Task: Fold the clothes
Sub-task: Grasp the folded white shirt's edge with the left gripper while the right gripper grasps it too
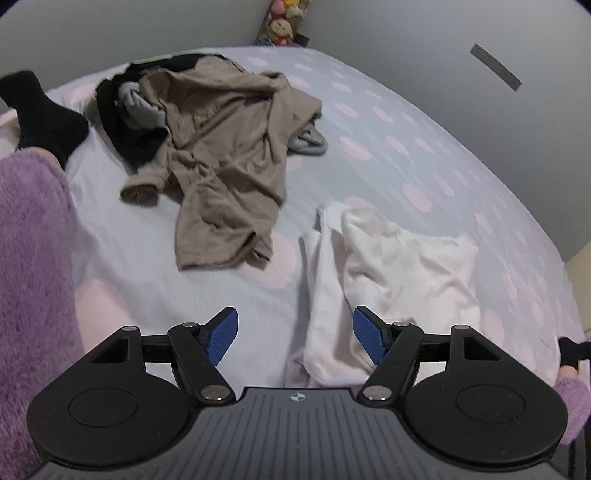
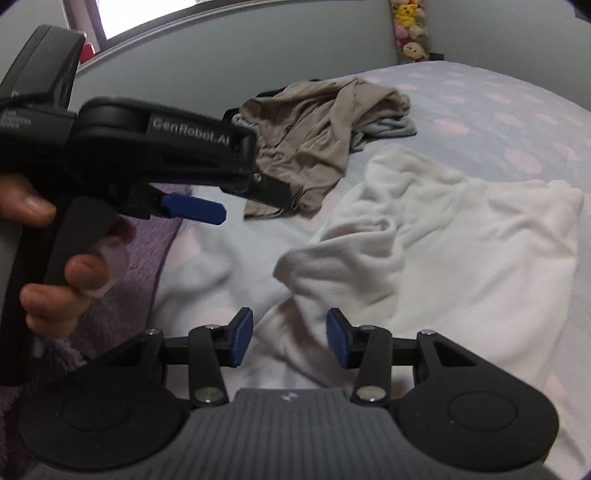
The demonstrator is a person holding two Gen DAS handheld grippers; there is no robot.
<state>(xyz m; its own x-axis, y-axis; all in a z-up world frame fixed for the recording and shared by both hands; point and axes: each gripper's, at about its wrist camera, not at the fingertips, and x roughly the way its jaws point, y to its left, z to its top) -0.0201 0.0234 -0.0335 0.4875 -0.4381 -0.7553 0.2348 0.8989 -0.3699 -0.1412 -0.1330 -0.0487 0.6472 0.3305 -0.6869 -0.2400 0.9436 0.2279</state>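
- The left gripper (image 1: 295,334) hangs above the bed (image 1: 406,155), its blue-padded fingers (image 1: 221,338) spread wide with nothing between them.
- From the left wrist view, a rumpled white garment (image 1: 399,266) lies on the bed ahead and to the right of that gripper; its near edge runs down towards the right finger, though I cannot tell whether they touch.
- The right gripper (image 2: 290,341) is also open, fingers (image 2: 242,341) set apart and empty, poised over the near edge of the white garment (image 2: 443,243), which spreads out in loose folds ahead and to the right.
- In the right wrist view the left gripper (image 2: 207,208) appears from the side at upper left, held by a hand (image 2: 55,273) on its black handle.
- A crumpled tan shirt (image 1: 225,162) sits farther back on the bed, apart from the white garment, draped over a black garment (image 1: 122,125) and a grey garment (image 1: 142,103).
- The bed sheet is pale blue-grey with pink dots.
- A foot in a black sock (image 1: 44,110) rests on the bed at far left, and a fuzzy purple sleeve or leg (image 1: 33,258) fills the left edge.
- Plush toys (image 2: 410,29) stand against the grey wall (image 1: 406,29) beyond the bed.
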